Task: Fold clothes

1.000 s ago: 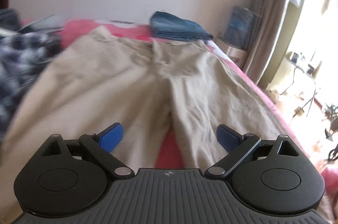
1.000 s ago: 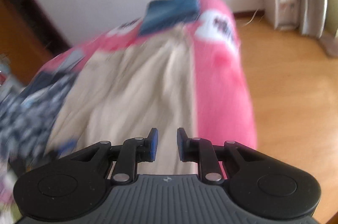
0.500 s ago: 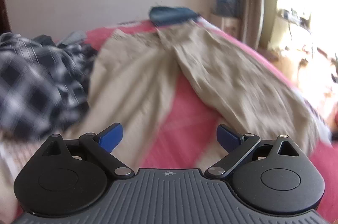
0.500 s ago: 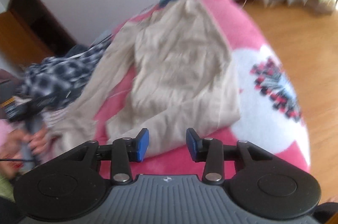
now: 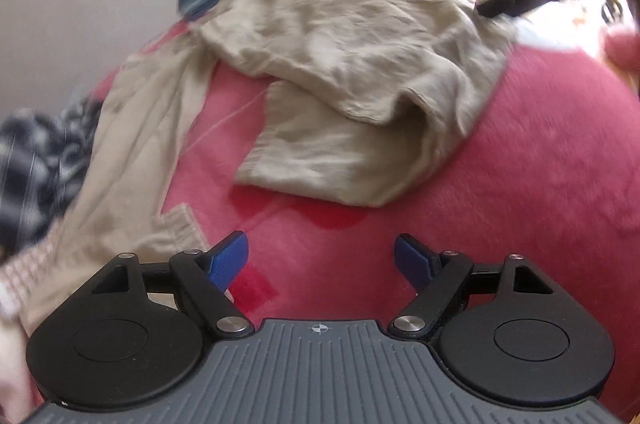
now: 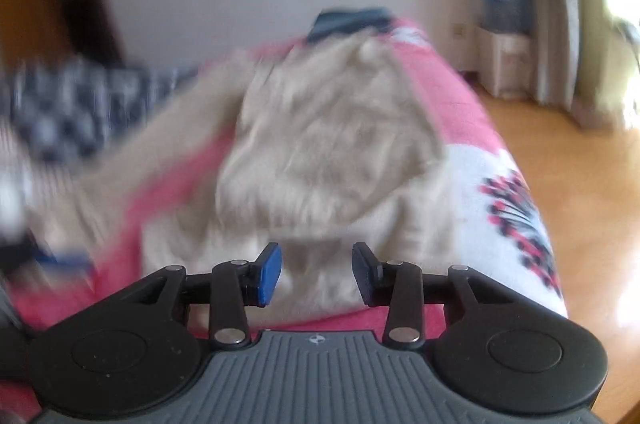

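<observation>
You see beige trousers (image 5: 352,72) on a pink blanket (image 5: 540,164), a black-and-white checked shirt (image 5: 36,160), and blue pads (image 5: 228,258) on black grippers

The checked garment (image 5: 38,164) is blurred and cut off at the left edge; motion blur smears the beige trousers (image 6: 320,152) in the right wrist view.
</observation>
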`<action>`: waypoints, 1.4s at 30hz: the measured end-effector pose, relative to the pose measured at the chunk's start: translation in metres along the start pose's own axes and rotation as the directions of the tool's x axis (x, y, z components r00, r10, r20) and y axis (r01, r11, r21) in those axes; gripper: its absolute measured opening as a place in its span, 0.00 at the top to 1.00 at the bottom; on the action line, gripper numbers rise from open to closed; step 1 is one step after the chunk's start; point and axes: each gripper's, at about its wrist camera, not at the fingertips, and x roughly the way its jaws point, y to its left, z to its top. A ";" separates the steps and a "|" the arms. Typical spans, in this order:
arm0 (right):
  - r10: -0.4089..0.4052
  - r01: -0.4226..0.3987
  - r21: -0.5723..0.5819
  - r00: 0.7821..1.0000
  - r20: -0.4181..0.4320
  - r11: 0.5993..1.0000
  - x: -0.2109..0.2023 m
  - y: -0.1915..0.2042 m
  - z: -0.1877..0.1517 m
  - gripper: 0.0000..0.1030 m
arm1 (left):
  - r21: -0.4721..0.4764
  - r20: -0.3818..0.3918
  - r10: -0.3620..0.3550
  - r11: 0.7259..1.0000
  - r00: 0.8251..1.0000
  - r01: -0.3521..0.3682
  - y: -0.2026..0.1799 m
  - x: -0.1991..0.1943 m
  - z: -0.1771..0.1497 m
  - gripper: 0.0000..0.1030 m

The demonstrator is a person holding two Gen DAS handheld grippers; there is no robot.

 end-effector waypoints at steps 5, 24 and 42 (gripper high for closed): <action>0.013 -0.010 0.325 1.000 -0.005 0.946 -0.014 -0.065 -0.003 0.58 | 0.146 0.101 -0.037 0.989 0.994 0.022 -0.013 0.007 0.005 0.21; 0.067 -0.098 0.641 0.995 0.072 0.761 0.005 -0.118 -0.021 0.51 | -0.496 0.085 -0.428 0.765 0.900 0.411 0.045 0.016 0.051 0.99; 0.306 -0.301 0.603 0.947 0.099 0.738 0.030 -0.094 0.018 0.38 | -0.575 0.057 -0.753 0.512 0.655 0.638 0.043 0.039 0.029 0.57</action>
